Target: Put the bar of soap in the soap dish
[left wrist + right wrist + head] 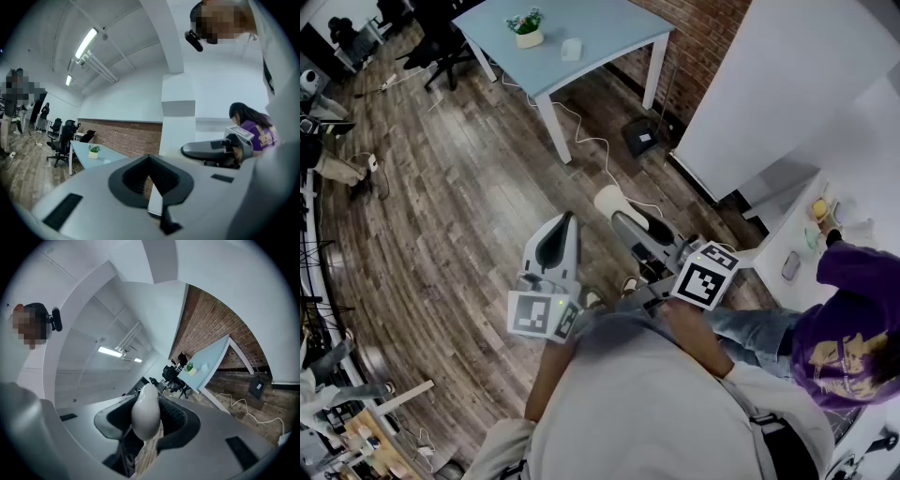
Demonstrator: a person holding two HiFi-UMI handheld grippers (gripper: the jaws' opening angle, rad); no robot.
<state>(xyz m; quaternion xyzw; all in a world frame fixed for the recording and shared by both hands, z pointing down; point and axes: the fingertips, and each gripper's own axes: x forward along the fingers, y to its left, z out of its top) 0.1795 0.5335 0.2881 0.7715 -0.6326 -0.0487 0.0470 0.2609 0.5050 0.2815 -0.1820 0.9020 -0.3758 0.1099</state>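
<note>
Right hand-held gripper: clamped on the soap, jaws standing wide around it, held level in front of the body.
Soap: white, oval and smooth; sits between the right jaws, with the rounded end out past the tips. In the head view, above the wood floor and well apart from both tables.
Left hand-held gripper: jaws together at the tips, nothing between them, only a dark hollow behind the tips. Just beside the right one, on its left, not touching.
Left cube: square markers, at the rear of the left gripper, close to the body.
Right cube: same kind, at the rear of the right gripper.
Blue table: at the top of the head view, near the brick wall; carries a plant pot and a small white thing, near each other but apart. Too small to tell what the white thing is.
Floor: dark wood planks, with a white cable running from under the blue table and a black box near the table leg.
Other person: purple top, at the right edge, beside a white table.
White table: some small things on it, too small to tell.
</note>
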